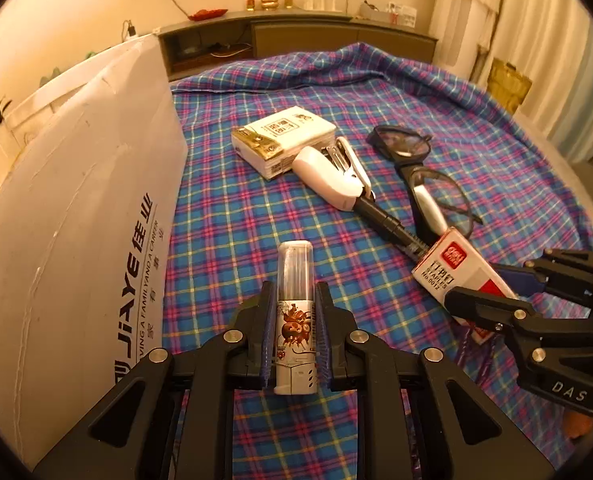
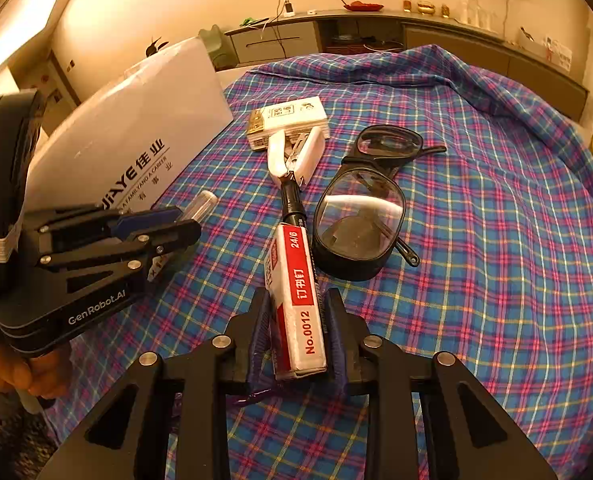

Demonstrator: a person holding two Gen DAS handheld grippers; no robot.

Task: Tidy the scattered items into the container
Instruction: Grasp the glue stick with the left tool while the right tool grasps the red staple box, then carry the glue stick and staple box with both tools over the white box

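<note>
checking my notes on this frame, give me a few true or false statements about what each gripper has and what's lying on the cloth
1. The left gripper is shut on the small bottle. True.
2. The right gripper is open and holds nothing. False: it is shut on the staple box.
3. The stapler lies partly on the tissue pack. True.
4. The glasses are inside the white bag. False: they lie on the plaid cloth.

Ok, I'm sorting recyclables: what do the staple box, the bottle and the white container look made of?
Staple box: looks like glossy printed card, with folded edges.
Bottle: seems plastic, with a see-through cap and printed white body.
White container: probably coated paper or thin board; a flat creased panel, printed lettering.
</note>
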